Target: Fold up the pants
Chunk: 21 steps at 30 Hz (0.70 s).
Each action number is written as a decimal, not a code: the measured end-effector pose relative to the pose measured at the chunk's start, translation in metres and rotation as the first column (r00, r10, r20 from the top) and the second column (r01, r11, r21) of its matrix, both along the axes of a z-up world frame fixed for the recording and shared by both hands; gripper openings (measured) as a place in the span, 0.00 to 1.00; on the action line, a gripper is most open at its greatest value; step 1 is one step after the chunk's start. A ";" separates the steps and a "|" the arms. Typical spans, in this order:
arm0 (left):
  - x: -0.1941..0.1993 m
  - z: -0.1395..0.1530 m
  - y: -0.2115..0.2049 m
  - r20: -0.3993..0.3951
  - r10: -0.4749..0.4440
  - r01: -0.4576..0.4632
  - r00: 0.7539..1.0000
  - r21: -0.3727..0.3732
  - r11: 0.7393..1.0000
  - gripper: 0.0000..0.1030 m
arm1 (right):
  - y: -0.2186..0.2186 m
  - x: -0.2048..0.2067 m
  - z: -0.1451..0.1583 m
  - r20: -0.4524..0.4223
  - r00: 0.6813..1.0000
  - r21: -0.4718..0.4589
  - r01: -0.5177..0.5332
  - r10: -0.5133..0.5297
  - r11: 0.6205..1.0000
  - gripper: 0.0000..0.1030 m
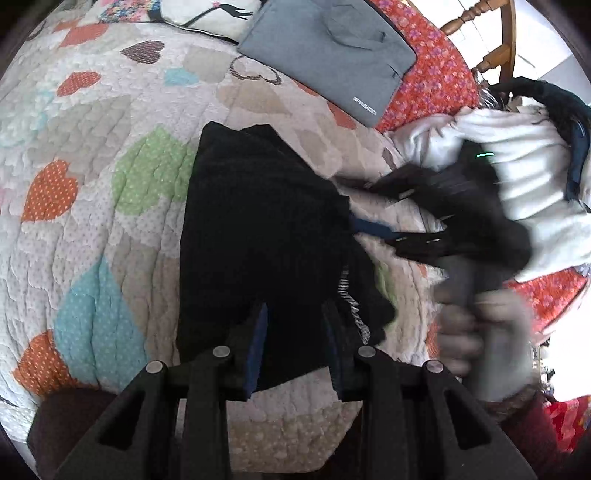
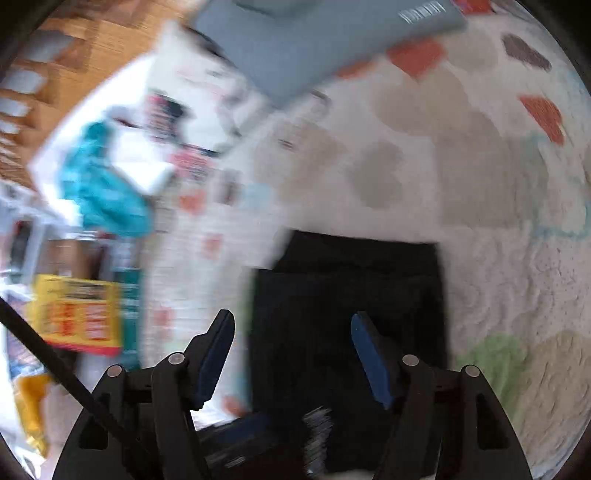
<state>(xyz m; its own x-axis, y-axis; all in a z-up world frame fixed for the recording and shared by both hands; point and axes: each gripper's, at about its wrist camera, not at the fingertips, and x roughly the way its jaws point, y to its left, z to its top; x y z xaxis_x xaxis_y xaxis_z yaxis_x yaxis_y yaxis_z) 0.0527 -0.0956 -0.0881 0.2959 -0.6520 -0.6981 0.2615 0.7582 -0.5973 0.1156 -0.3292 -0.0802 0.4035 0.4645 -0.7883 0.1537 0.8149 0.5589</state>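
Pants [image 1: 258, 229] lie folded beneath both parted tools [image 1: 295, 332].

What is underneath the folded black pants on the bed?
The folded black pants lie on a white quilt with coloured heart patches; a green patch shows at their edge. Whatever is directly beneath them is covered.

one black pants [image 1: 258, 221], one grey folded garment [image 1: 328, 55], two grippers [image 1: 295, 325], perhaps one pillow [image 1: 207, 14]
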 end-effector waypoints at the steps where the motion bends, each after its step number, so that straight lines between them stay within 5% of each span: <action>1: -0.001 0.007 0.003 0.007 -0.008 0.008 1.000 -0.012 1.000 0.28 | -0.001 -0.002 -0.006 0.004 1.000 -0.033 0.001 -0.001 0.999 0.68; 3: -0.002 0.027 0.016 0.072 -0.005 0.008 0.997 -0.050 0.999 0.34 | -0.008 -0.013 0.007 0.070 0.998 0.017 -0.001 -0.001 1.000 0.68; 6: 0.012 0.037 0.038 0.100 0.052 -0.042 0.994 -0.100 0.994 0.61 | -0.032 -0.042 0.036 0.184 0.983 0.069 -0.009 -0.004 0.998 0.74; 9: 0.043 0.014 0.045 0.030 0.077 -0.072 0.997 -0.140 0.987 0.62 | -0.052 -0.057 0.036 0.206 0.979 0.020 0.000 -0.004 1.000 0.89; 12: 0.071 -0.021 0.035 -0.067 0.045 -0.055 0.997 -0.151 0.987 0.62 | -0.061 -0.051 0.007 0.149 0.989 0.055 -0.018 0.010 0.998 0.88; 18: 0.099 -0.046 0.018 -0.081 0.039 -0.050 0.996 -0.134 0.990 0.75 | -0.037 -0.015 -0.039 0.151 0.988 0.149 -0.038 0.015 0.988 0.85; 20: 0.098 -0.044 0.013 -0.069 0.030 -0.038 0.997 -0.110 0.993 0.70 | -0.031 -0.007 -0.041 0.156 0.988 0.198 -0.030 -0.001 0.980 0.85; 21: 0.096 -0.042 0.011 -0.066 0.024 -0.030 0.998 -0.099 0.995 0.54 | -0.028 -0.005 -0.041 0.152 0.988 0.214 -0.033 0.000 0.976 0.77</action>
<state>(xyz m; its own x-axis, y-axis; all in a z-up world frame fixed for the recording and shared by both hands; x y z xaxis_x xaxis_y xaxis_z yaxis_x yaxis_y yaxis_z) 0.1488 -0.0842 -0.1300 0.2706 -0.7120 -0.6479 0.1998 0.6999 -0.6857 0.1105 -0.3575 -0.1212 0.5004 0.6246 -0.5996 0.0418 0.6743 0.7373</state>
